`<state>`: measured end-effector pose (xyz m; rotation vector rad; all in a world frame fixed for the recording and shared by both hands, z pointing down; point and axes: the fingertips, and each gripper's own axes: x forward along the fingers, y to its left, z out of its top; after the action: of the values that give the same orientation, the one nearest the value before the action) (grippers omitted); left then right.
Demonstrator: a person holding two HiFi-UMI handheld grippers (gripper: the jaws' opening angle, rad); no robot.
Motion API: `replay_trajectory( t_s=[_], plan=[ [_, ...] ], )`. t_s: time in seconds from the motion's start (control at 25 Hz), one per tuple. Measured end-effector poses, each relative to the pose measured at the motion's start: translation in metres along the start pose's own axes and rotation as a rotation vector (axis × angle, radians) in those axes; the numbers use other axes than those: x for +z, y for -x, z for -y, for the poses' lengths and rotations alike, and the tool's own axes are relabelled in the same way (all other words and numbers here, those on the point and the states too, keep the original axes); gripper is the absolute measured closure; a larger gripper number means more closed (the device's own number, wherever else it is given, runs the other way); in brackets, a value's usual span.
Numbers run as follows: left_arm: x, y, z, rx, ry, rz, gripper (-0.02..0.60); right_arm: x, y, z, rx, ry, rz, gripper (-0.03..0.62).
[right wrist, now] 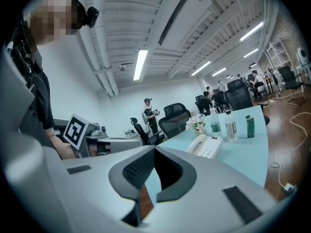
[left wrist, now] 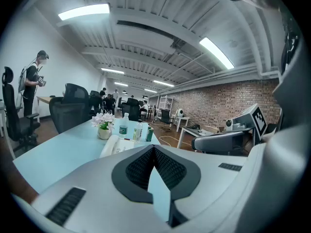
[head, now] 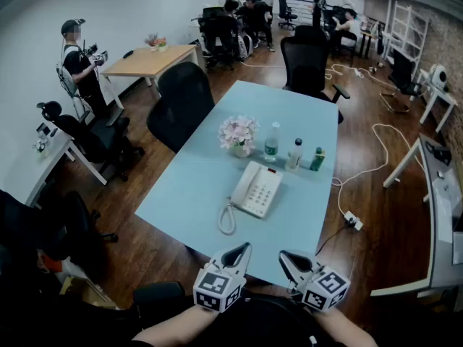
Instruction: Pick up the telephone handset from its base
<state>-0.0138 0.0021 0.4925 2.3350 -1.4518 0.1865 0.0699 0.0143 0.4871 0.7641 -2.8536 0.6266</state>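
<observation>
Entry: start state, grasp not yet begun.

The left claw [head: 241, 251] and the right claw [head: 286, 257] are held side by side above the near edge of the worktop [head: 189, 194], both tipped slightly down. Each claw is closed, with the jaw tips touching and nothing between them. This is judged to be a ready pose before the approach.

The telephone [head: 256, 191] is seen ahead of both claws and well apart from them. The handset [head: 241, 184] is seated in its cradle along the left side of the base, so it is not yet lifted. The coiled cord [head: 226, 221] is looped on the worktop on the side nearest the left claw; some slack is thereby left for lifting.

Beyond the telephone, farther from the claws, a flower pot [head: 239, 135] and bottles are set in a row, clear of the reach path.

Counts: claws, two; telephone, one; handset, one; cord, one; flower pot, one; clear bottles [head: 271, 142], two; green bottle [head: 317, 159], one.
</observation>
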Motion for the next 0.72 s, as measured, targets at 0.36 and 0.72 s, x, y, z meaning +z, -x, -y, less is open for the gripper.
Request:
replay_trajectory(
  t_s=[0.36, 0.72],
  plan=[
    [0.032, -0.046, -0.085, 0.018, -0.054, -0.018, 0.581, 0.025, -0.05, 0.03, -0.073, 0.013, 0.008, 0.581],
    [0.045, -0.106, -0.152, -0.019, -0.112, -0.088, 0.581, 0.03, -0.086, 0.061, -0.198, -0.047, 0.024, 0.58]
  ],
)
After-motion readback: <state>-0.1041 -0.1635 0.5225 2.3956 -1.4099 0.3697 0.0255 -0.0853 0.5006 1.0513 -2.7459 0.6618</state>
